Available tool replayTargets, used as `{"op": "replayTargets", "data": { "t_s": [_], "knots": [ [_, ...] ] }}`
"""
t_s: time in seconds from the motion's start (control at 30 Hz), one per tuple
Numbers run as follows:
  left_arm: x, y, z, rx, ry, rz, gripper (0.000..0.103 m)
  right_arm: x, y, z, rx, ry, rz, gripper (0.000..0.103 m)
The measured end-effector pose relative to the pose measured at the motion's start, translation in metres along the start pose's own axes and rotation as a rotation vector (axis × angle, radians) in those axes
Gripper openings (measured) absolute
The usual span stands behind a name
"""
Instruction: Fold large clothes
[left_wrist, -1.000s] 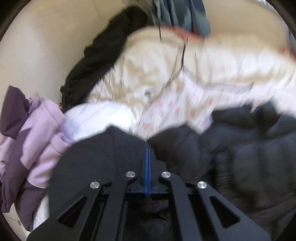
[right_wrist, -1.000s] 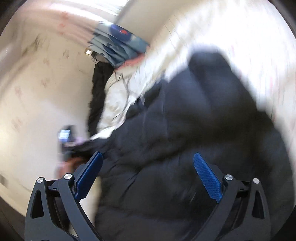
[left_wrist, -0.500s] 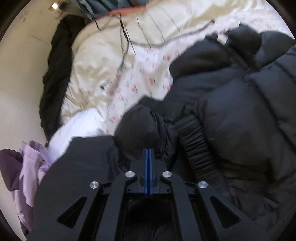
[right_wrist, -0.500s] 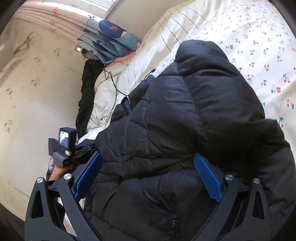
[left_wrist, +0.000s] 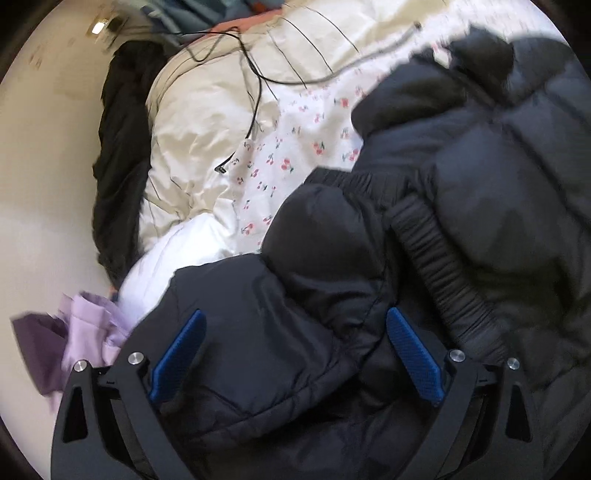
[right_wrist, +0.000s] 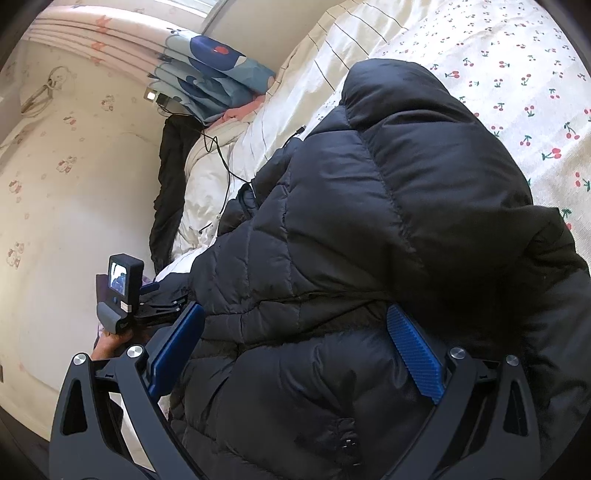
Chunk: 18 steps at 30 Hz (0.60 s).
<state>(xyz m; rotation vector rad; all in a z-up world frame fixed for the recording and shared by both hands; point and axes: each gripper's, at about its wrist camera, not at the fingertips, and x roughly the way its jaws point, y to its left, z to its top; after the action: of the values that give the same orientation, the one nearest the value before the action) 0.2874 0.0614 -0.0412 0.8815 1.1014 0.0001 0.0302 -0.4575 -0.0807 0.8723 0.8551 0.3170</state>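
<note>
The black jacket (left_wrist: 461, 206) is laid on the bed (right_wrist: 517, 74). The left tool (left_wrist: 293, 354) has just been opened, its jaws released over a sleeve fold. The right tool (right_wrist: 295, 350) is held released above the jacket. Next, a fresh edge must be gripped.

Black jacket (right_wrist: 369, 229) cut off below

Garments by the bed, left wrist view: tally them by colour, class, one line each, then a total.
Black: 2, the puffer jacket and a dark garment along the wall
Purple: 1
White: 1
Total: 4
</note>
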Motion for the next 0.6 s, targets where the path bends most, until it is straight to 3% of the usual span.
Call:
{"op": "replayTargets", "data": {
  "t_s": [0.13,0.3,0.33,0.37,0.43,0.47,0.53,0.6],
  "knots": [
    [0.006,-0.003,-0.001,0.010,0.023,-0.072,0.094,0.002,0.001,0.001,0.007,0.001,0.001,0.095],
    [0.025,-0.012,0.010,-0.068,0.004,-0.084,0.092,0.004,0.000,-0.001,-0.001,0.003,-0.012,0.096],
    [0.025,-0.009,0.010,-0.097,-0.014,-0.091,0.081,0.004,0.000,-0.002,-0.003,0.003,-0.015,0.096],
    [0.026,-0.002,0.010,-0.150,-0.026,-0.107,0.055,0.005,0.000,-0.002,-0.003,0.003,-0.016,0.096],
    [0.025,0.011,0.009,-0.230,-0.028,-0.102,0.022,0.005,0.000,-0.003,-0.002,0.004,-0.018,0.096],
    [0.022,0.018,0.007,-0.257,-0.039,-0.102,0.012,0.005,0.001,-0.003,-0.003,0.004,-0.018,0.096],
    [0.009,0.031,0.003,-0.307,-0.078,-0.100,0.007,0.006,0.001,-0.004,-0.002,0.006,-0.018,0.096],
    [-0.010,0.047,-0.003,-0.380,-0.141,-0.160,0.006,0.005,0.001,-0.004,0.003,0.007,-0.016,0.096]
  ]
}}
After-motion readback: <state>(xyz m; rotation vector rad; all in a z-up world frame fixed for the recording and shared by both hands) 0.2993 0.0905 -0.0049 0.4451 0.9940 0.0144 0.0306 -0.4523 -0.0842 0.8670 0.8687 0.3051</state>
